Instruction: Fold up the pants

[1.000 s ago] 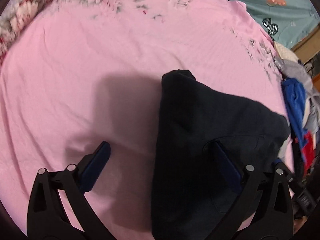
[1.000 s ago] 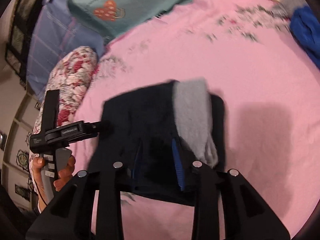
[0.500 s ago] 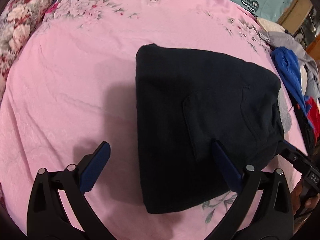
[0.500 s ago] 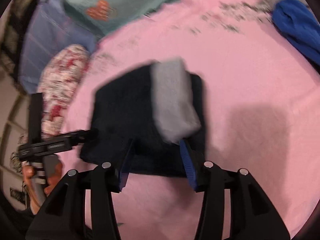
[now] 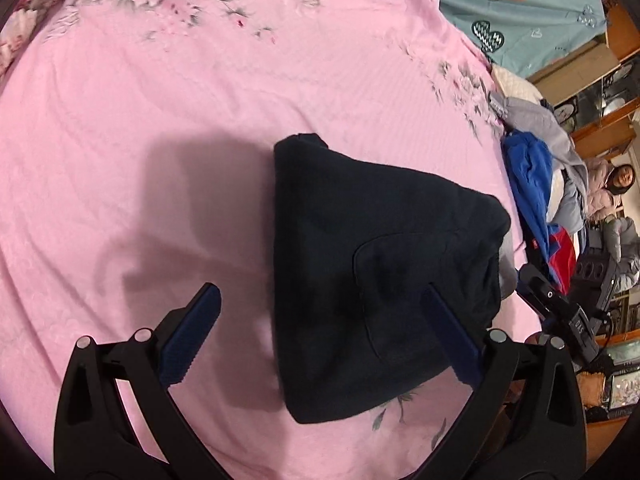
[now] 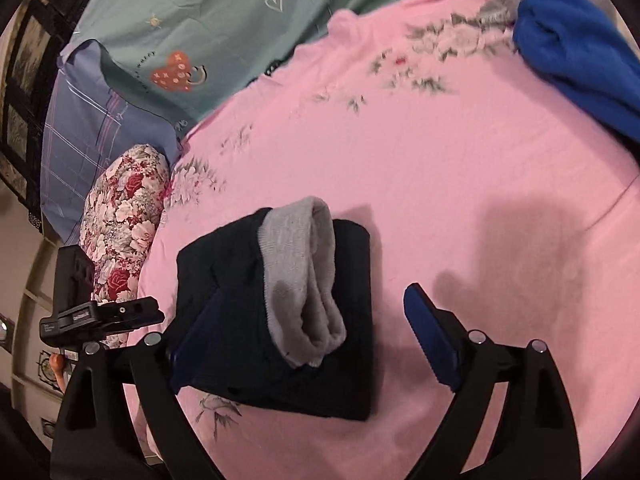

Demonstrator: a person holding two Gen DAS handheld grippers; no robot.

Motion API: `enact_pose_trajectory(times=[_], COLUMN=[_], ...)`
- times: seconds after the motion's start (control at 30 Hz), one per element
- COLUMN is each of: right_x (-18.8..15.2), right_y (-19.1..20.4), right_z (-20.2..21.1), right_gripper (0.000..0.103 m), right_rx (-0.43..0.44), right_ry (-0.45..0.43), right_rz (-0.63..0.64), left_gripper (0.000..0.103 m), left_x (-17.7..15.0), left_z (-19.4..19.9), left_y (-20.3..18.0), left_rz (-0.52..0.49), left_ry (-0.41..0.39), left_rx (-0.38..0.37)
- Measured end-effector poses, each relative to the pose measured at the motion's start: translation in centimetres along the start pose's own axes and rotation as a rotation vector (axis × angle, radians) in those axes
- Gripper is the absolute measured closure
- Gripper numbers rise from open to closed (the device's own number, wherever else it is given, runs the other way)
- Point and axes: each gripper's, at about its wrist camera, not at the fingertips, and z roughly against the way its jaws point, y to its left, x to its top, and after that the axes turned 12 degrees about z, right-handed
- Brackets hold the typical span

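Note:
The dark navy pants point(image 5: 372, 264) lie folded in a compact bundle on the pink bedsheet point(image 5: 160, 100). In the right wrist view the pants point(image 6: 336, 360) show their grey lining point(image 6: 304, 276) turned out on top. My left gripper point(image 5: 320, 332) is open and empty, held above the bundle's near left part. My right gripper point(image 6: 316, 332) is open and empty, its jaws wide apart over the near edge of the bundle. The other gripper shows at the edge of each view.
A pile of clothes with a blue garment point(image 5: 528, 176) lies at the bed's right edge; the blue garment also shows in the right wrist view point(image 6: 580, 60). A floral pillow point(image 6: 124, 232) and a teal cover point(image 6: 192, 28) lie at the bed's head.
My right gripper has opened wide and let go of the pants, which now rest on the sheet. My left gripper stays open and has shifted a little over the bundle.

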Motion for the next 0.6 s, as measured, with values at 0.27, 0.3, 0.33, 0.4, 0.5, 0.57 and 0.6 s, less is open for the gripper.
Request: enact_pose_trajectory(times=[0.27,0.3,0.33,0.4,0.5,0.57,0.6], right_x=[0.0,0.0,0.1,0.4,0.7,0.7,0.7], right_y=[-0.2,-0.1,0.0,0.1,0.1,0.2,0.3], right_z=[-3.6,-3.8,-4.0,-4.3,-4.6,-4.8,-5.0], right_gripper=[0.012,0.012,0.012,0.012,0.012,0.012,0.012], right_rx=[0.129,0.148,0.152,0.153,0.168,0.168,0.167], right_ry=[0.13,0.142,0.145,0.151,0.156,0.16,0.161], right_rz=[-0.002,0.001,0.005,0.012,0.014,0.036,0.049], left_gripper=[0.003,0.004,0.004,0.008,0.009,0.009,0.011], left_x=[0.1,0.1,0.1,0.0,-0.3,-0.7,-0.9], left_z=[-4.1,-4.4,-4.8,-5.0,-5.5,-5.9,-6.0], left_y=[-1.4,-1.8,-2.2,-2.9,-4.0,-4.9,-5.1], left_rz=[-0.027,-0.044,-0.061,-0.086,-0.133,-0.195,-0.207], left_ry=[0.095,0.104,0.109,0.098,0.063,0.019,0.008], left_rx=[-0.002,-0.013,-0.016,-0.001,0.028,0.055,0.07])
